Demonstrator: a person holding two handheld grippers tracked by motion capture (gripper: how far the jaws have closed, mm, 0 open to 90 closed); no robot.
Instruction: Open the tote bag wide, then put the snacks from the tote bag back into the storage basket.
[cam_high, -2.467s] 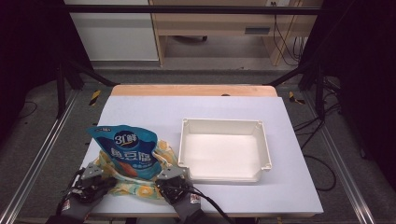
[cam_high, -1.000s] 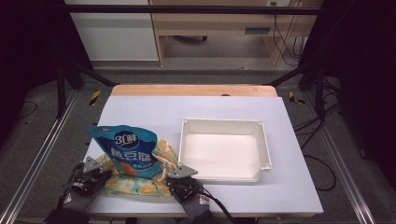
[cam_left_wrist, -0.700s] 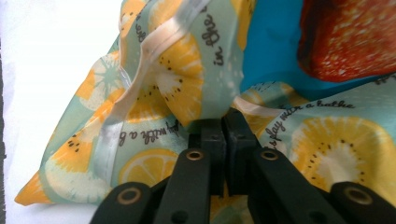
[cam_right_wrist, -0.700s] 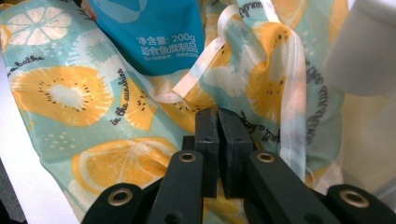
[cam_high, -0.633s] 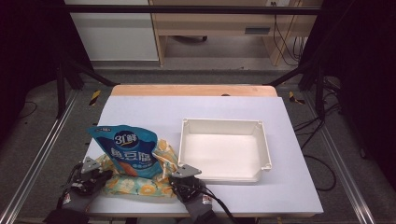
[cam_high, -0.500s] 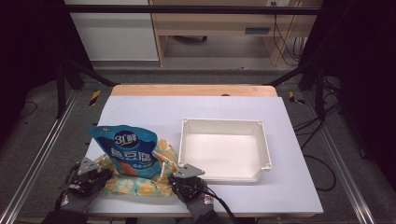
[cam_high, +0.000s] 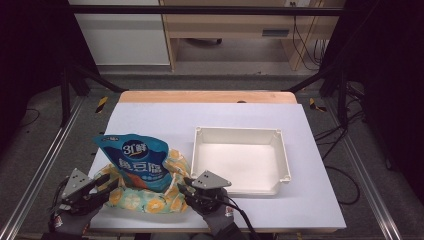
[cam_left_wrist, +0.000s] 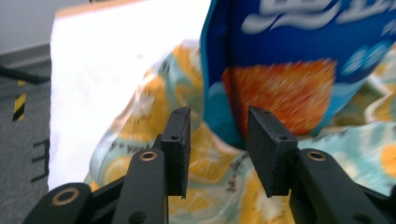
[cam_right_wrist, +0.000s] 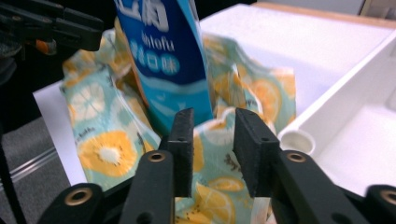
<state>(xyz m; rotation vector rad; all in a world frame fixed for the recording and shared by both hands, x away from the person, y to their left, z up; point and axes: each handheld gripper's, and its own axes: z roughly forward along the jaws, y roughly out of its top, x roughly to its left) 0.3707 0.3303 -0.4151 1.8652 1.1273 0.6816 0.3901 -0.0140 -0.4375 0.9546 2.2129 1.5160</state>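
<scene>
White table (cam_high: 165, 115): one pouch (cam_high: 141, 162), one cloth (cam_high: 150, 197) (fruit-printed), one tray (cam_high: 240, 159).

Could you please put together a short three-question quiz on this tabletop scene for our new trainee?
1. True or false: the blue snack bag lies inside the white tray.
2. What pattern is on the cloth under the bag? A) plain grey B) citrus slices C) stripes
3. Do the fingers of the left gripper or the right gripper press on anything?

Key:
1. False: the bag stands on the cloth, left of the tray, which holds nothing.
2. B.
3. No. Both pairs of fingers have just been opening and stand apart, with cloth behind the gap, not clamped.
</scene>
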